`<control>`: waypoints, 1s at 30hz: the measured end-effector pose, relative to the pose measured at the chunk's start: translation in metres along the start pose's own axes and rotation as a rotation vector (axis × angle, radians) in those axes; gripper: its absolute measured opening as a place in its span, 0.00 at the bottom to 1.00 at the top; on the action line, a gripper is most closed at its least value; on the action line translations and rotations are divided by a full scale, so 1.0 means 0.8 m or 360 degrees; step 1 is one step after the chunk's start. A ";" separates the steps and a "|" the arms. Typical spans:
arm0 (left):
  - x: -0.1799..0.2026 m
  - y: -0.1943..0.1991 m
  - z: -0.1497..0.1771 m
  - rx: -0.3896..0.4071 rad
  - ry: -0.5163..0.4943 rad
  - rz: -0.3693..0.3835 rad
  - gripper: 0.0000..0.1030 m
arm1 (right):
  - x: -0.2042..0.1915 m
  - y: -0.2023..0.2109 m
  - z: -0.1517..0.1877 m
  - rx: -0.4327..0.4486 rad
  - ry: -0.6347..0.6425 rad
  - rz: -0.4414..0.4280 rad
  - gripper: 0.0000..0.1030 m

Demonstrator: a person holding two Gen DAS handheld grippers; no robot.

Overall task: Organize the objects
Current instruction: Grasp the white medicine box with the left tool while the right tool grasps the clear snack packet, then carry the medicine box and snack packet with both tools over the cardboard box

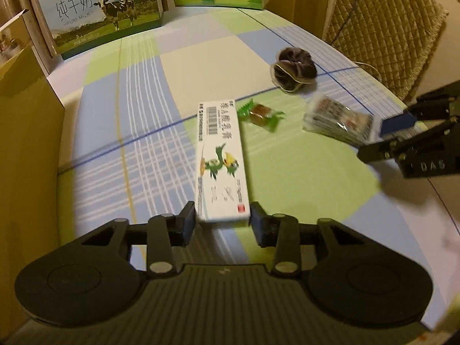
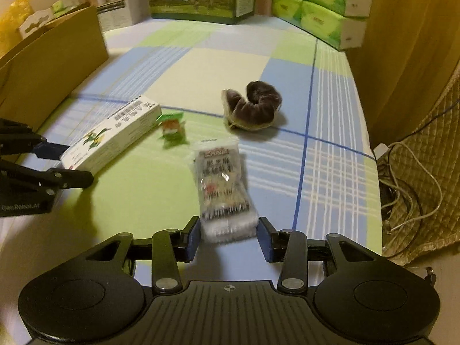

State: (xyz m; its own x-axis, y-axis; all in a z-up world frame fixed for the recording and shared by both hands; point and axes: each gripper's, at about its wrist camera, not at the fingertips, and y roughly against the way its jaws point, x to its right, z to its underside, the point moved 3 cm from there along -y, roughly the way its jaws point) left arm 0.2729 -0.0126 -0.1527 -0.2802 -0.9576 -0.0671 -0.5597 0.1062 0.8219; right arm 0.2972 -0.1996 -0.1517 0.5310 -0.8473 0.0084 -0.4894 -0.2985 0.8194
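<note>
The left gripper straddled the near end of a long white ointment box, which lay flat on the checked tablecloth. Its jaws stood slightly wider than the box, with a sliver of gap showing on the right side. The right gripper likewise bracketed the near end of a clear-wrapped tissue packet, jaws apart and not clamped, a gap showing at the right pad. Between the box and the packet lay a green-wrapped candy. Farther back, a dark brown scrunchie rested on the cloth. A milk carton box stood at the far edge.
</note>
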 end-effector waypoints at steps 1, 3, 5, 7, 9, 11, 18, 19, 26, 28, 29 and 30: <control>-0.001 0.003 0.000 0.0013 0.0001 -0.0004 0.42 | 0.000 0.002 -0.001 0.0028 0.0008 0.0012 0.49; -0.003 0.006 -0.004 0.0032 0.0011 -0.0003 0.44 | 0.000 0.002 -0.003 0.0062 0.0004 0.0020 0.61; -0.005 0.004 -0.011 0.0046 0.0031 0.0009 0.45 | -0.002 -0.001 -0.008 0.0089 0.0004 0.0005 0.61; -0.007 0.000 -0.018 0.0058 0.0046 0.0019 0.45 | -0.006 -0.008 -0.014 0.0104 0.0035 -0.0008 0.61; -0.009 -0.008 -0.023 0.0056 0.0058 0.0020 0.45 | -0.008 -0.018 -0.018 0.0097 0.0063 -0.0024 0.61; -0.009 -0.016 -0.029 0.0053 0.0056 0.0019 0.45 | -0.009 -0.028 -0.019 0.0079 0.0085 -0.0026 0.61; -0.001 -0.038 -0.039 0.0053 0.0002 0.0031 0.45 | -0.009 -0.033 -0.024 0.0090 0.0048 -0.0048 0.40; -0.001 -0.039 -0.041 0.0051 0.0001 0.0030 0.45 | -0.010 -0.032 -0.024 0.0094 0.0044 -0.0048 0.38; -0.001 -0.041 -0.045 0.0053 0.0031 0.0034 0.32 | -0.014 -0.028 -0.023 0.0083 -0.0009 -0.0014 0.33; -0.001 -0.037 -0.043 0.0038 0.0041 0.0033 0.32 | -0.013 -0.024 -0.024 0.0073 -0.0052 -0.0027 0.33; -0.001 -0.033 -0.041 0.0033 0.0048 0.0032 0.32 | -0.013 -0.020 -0.023 0.0073 -0.0069 -0.0026 0.33; -0.001 -0.028 -0.038 0.0028 0.0057 0.0033 0.32 | -0.014 -0.016 -0.023 0.0075 -0.0072 -0.0020 0.33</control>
State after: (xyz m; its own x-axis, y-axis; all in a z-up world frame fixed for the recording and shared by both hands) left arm 0.3097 -0.0222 -0.1536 -0.2639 -0.9641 -0.0293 -0.5678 0.1308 0.8127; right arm 0.3101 -0.1782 -0.1515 0.5058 -0.8622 -0.0284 -0.5157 -0.3287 0.7912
